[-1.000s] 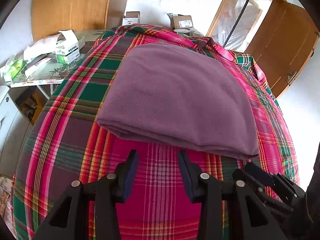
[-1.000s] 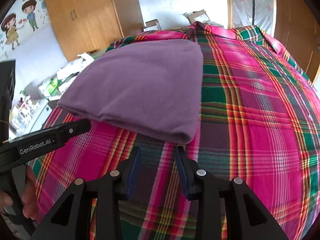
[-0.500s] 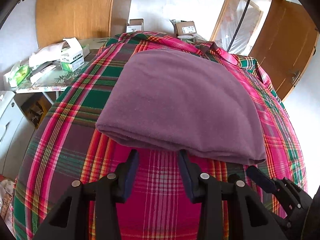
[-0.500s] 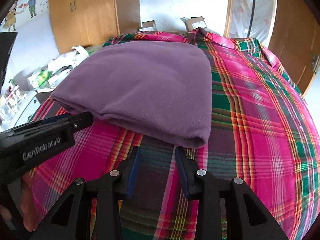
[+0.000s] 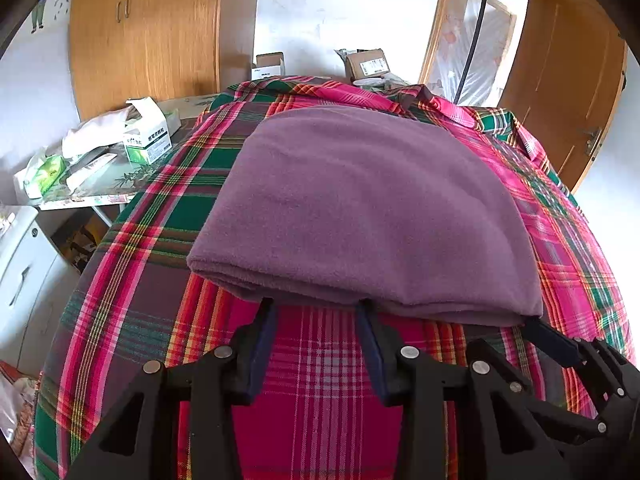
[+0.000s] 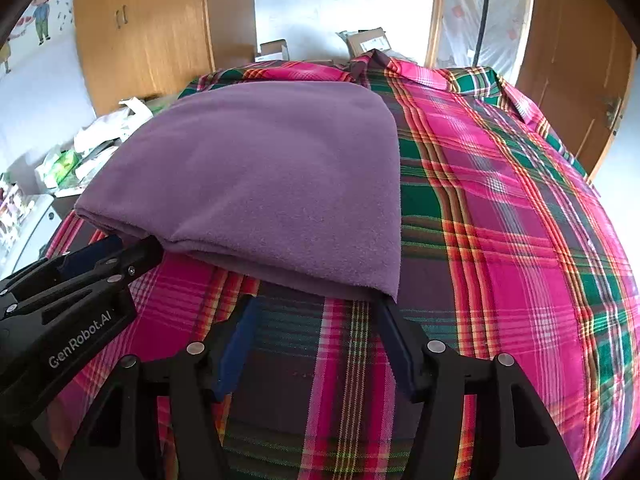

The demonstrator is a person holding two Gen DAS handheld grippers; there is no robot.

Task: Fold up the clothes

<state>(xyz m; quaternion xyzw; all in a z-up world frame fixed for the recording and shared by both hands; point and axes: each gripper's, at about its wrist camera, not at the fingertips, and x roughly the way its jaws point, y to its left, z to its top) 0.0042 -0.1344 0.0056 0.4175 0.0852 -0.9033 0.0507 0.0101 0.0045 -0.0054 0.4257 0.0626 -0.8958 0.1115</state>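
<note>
Reading "GenRobot.AI" on the left gripper (image 6: 132, 256), both it and the right gripper (image 6: 316, 312) gape unclenched, fingertips at the folded purple garment's (image 6: 272, 184) near edge on plaid cloth (image 6: 500, 240)

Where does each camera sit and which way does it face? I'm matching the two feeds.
Left wrist: on the left gripper, looking forward at the purple garment's near edge; the right gripper shows lower right.
Right wrist: on the right gripper, facing the garment's near right corner; the left gripper shows at left.
Shared: garment, plaid cloth, wooden cabinet.
</note>
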